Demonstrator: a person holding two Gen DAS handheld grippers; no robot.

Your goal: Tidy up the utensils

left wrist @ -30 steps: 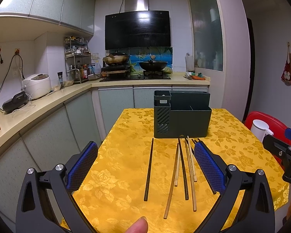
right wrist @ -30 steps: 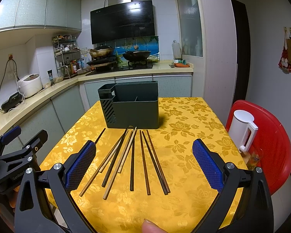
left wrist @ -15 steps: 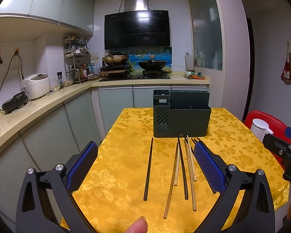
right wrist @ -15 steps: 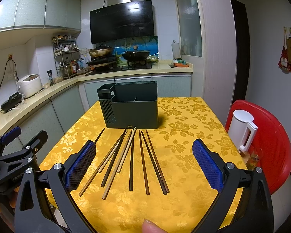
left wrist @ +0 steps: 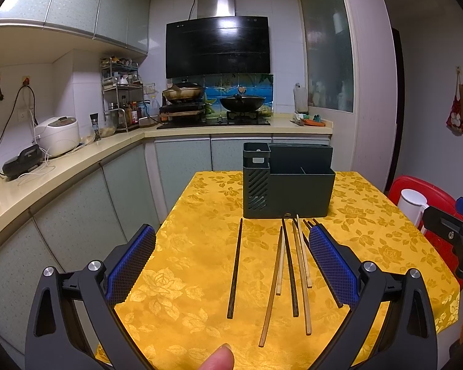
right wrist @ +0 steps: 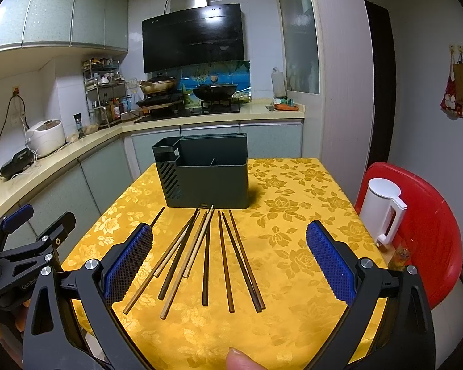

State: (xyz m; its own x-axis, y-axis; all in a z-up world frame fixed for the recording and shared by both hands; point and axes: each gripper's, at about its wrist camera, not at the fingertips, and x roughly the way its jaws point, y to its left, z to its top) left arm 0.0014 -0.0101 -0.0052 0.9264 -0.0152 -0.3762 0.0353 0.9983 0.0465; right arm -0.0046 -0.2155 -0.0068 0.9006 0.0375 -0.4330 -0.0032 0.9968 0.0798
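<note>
Several chopsticks, dark [left wrist: 235, 266] and light wood [left wrist: 301, 279], lie side by side on the yellow floral tablecloth [left wrist: 200, 215] in front of a dark green utensil holder [left wrist: 288, 182] with compartments. In the right wrist view the chopsticks [right wrist: 205, 259] fan out before the holder [right wrist: 205, 175]. My left gripper [left wrist: 231, 259] is open and empty, held above the near table edge. My right gripper [right wrist: 230, 257] is open and empty, above the chopsticks' near ends. The left gripper also shows at the left edge of the right wrist view [right wrist: 24, 246].
A white kettle [right wrist: 382, 209] stands on a red chair [right wrist: 423, 215] right of the table. Kitchen counters [left wrist: 61, 166] run along the left and back, with a rice cooker [left wrist: 57, 135] and stove pans [left wrist: 240, 101]. A fingertip [left wrist: 219, 357] shows at the bottom.
Both grippers have barely drifted; the view has shifted very slightly. Nothing was taken hold of or moved.
</note>
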